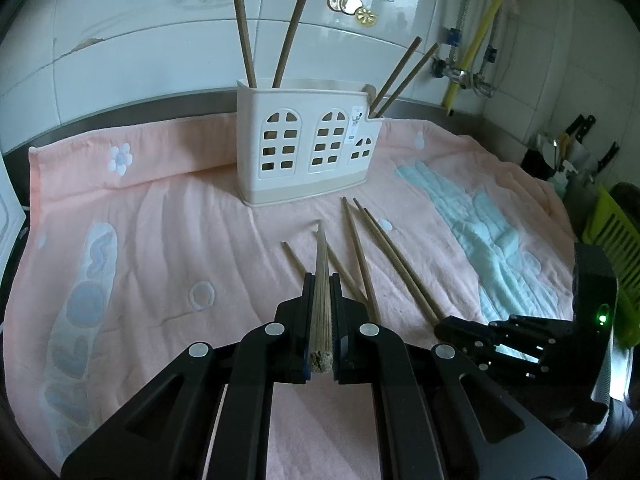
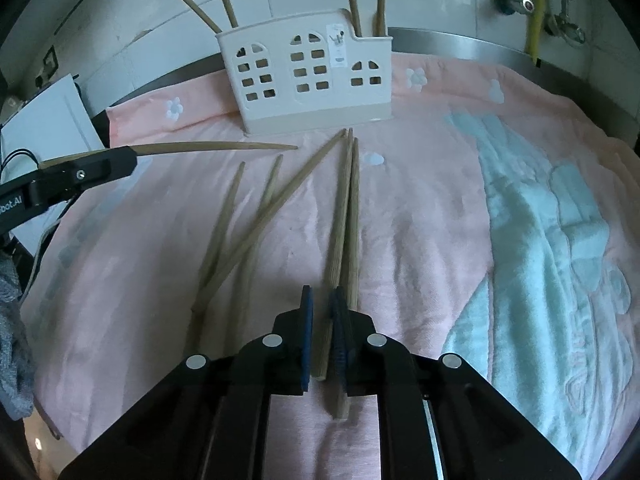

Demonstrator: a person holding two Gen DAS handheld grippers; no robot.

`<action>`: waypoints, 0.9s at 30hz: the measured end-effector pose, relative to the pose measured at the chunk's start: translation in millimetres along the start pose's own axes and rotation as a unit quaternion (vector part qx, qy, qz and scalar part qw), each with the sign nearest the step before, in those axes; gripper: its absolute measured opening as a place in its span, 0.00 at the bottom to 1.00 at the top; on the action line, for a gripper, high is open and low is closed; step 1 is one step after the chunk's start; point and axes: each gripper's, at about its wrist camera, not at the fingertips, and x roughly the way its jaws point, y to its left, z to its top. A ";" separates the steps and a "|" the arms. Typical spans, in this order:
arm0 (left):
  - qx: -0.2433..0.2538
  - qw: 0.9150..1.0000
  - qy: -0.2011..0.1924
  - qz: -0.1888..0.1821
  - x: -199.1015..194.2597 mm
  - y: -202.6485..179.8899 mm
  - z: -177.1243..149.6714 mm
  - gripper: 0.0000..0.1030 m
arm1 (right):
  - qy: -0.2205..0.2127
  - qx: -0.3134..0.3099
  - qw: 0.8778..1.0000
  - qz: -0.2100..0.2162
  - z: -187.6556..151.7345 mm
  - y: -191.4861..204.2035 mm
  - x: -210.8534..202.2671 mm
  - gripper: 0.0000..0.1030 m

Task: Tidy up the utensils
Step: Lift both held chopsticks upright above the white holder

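Note:
My left gripper (image 1: 320, 280) is shut on a wooden chopstick (image 1: 322, 300) that points ahead toward the cream utensil holder (image 1: 304, 148). Several chopsticks (image 1: 246, 44) stand in that holder. In the right wrist view the left gripper (image 2: 130, 158) holds its chopstick (image 2: 220, 147) level above the towel. My right gripper (image 2: 322, 296) is low over the towel, its jaws a narrow gap apart. One loose chopstick (image 2: 338, 232) runs through that gap with its pads not pressing on it, and a second (image 2: 354, 216) lies beside it. More loose chopsticks (image 2: 256, 224) lie crossed to the left.
A pink towel (image 1: 160, 220) covers the counter up to a steel edge and tiled wall. A green rack (image 1: 612, 240) and knives (image 1: 576, 132) stand at the right, with a yellow pipe (image 1: 480, 40) behind. A white box (image 2: 48, 120) sits at the left edge.

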 end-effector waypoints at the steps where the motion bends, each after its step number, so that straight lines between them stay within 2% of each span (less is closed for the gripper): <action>1: -0.001 1.000 -0.001 0.000 -0.3 0.4 -0.2 0.05 | 0.002 0.000 1.000 0.000 -0.4 -0.1 0.8 0.11; 6: -0.005 1.000 -0.003 -0.003 -0.8 0.5 -0.8 0.05 | 0.004 0.000 1.000 -0.001 -3.6 2.4 3.1 0.12; 8: -0.007 1.000 -0.005 -0.004 -1.5 1.7 -0.8 0.05 | 0.003 0.005 1.000 0.003 -4.0 0.4 1.7 0.08; 13: -0.021 1.000 -0.007 -0.009 -0.8 6.2 -0.4 0.06 | -0.003 0.013 1.000 0.008 -4.2 -2.8 -5.2 0.08; 27: -0.048 0.998 -0.015 -0.025 -2.4 12.1 -0.1 0.06 | -0.082 0.010 0.996 0.013 25.8 -9.5 -60.8 0.07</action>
